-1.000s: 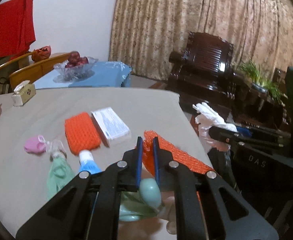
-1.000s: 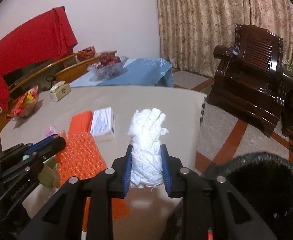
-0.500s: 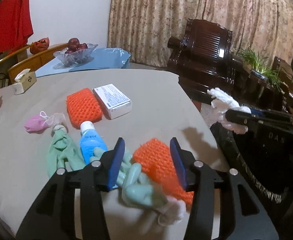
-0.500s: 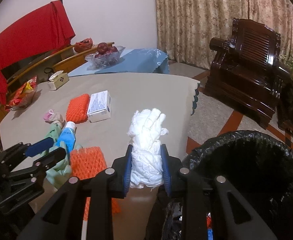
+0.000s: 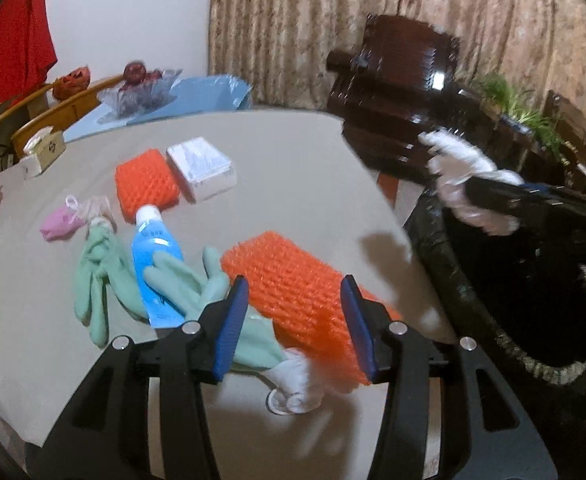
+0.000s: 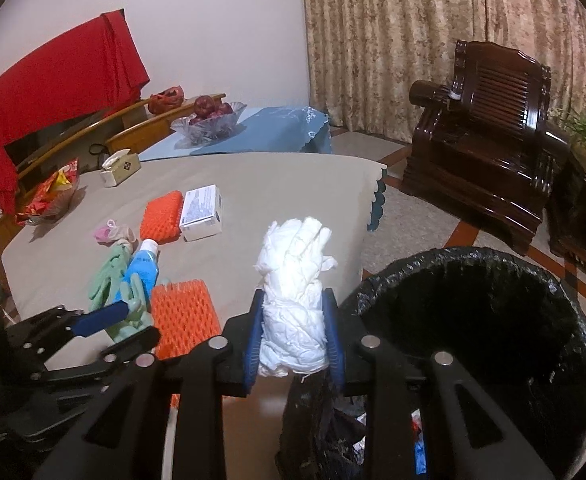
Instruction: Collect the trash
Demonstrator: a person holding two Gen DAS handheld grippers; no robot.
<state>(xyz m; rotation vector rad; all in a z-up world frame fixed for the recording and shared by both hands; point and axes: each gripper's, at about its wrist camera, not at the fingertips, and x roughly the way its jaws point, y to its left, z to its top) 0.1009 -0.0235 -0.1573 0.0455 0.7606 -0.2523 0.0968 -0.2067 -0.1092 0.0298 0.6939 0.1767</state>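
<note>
The left gripper [image 5: 295,322] has let go of the orange foam net sleeve [image 5: 293,292]; its jaws now stand apart around the sleeve, which lies on the grey counter [image 5: 293,168] near its right edge. The right gripper [image 6: 293,330], clamped on a crumpled white tissue wad [image 6: 293,280], has drifted toward the black-lined trash bin [image 6: 473,320]. Only the right wrist view shows rubbish already inside the bin.
</note>
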